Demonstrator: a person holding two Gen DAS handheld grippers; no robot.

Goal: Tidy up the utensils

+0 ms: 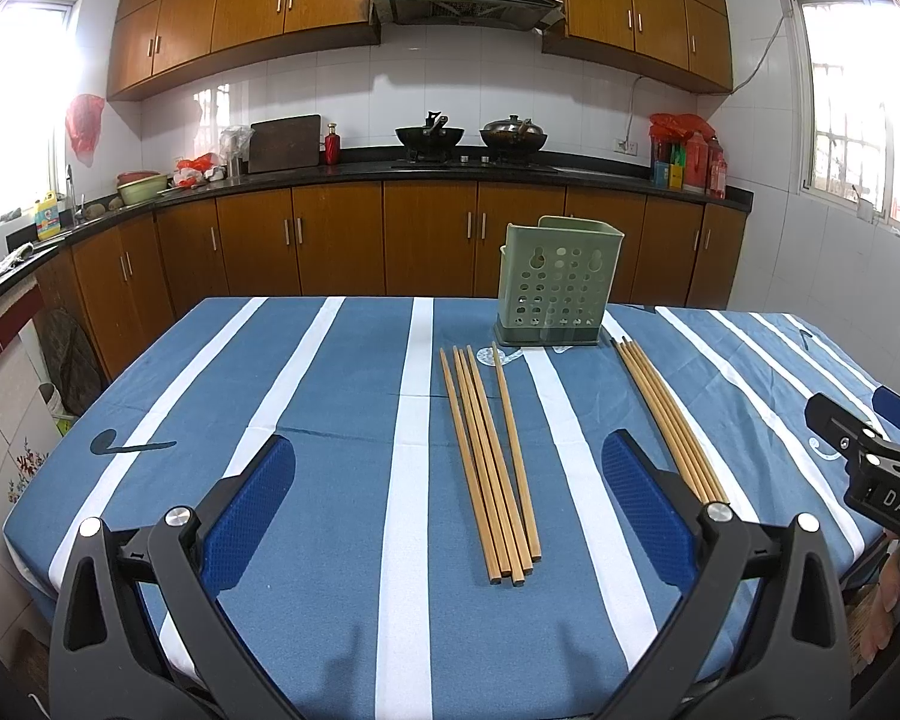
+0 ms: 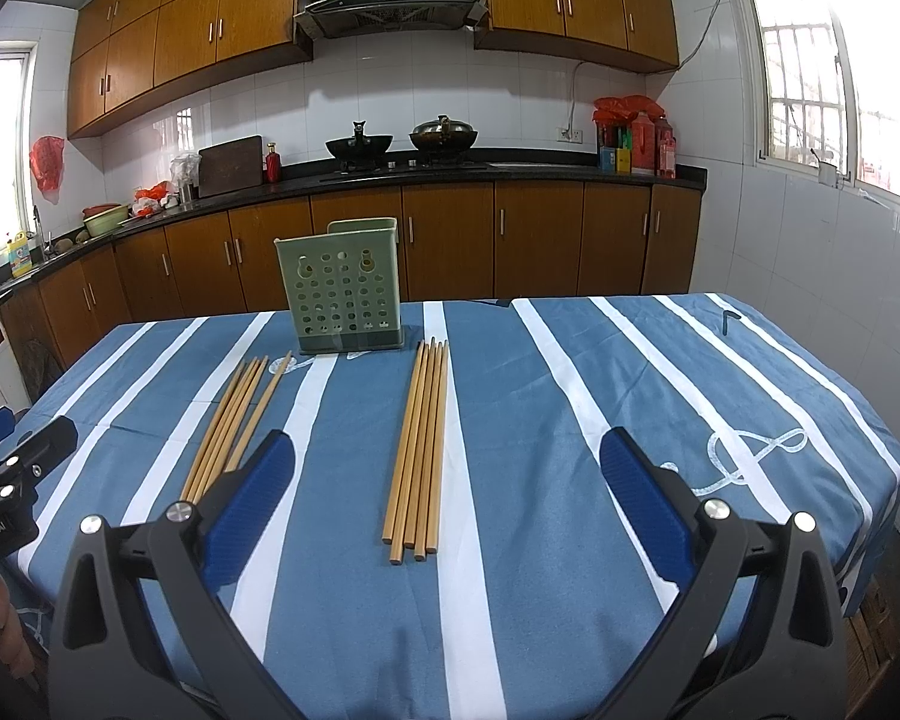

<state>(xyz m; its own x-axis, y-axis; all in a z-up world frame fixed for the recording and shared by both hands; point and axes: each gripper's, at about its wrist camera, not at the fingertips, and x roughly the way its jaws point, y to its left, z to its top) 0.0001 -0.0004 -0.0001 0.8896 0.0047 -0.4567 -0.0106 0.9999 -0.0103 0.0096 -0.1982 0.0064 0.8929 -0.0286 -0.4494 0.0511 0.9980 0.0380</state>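
Left wrist view first: we see our left tool held low over the counter, which wears a blue cloth with white stripes; its two blue pads stand wide apart and grip nothing. Between them, flat on the cloth, lies the left bundle of chopsticks, five sticks side by side with one set slightly off to the right. Behind that bundle a green holder with round holes stands upright near the far edge. To its right lies the right bundle of chopsticks, partly hidden by our right-hand pad. At the far right edge our right tool shows only in part. From the right wrist view, that right tool is also spread wide and empty, with the right bundle lying between its pads, just beside the holder, and the left bundle off to the left.
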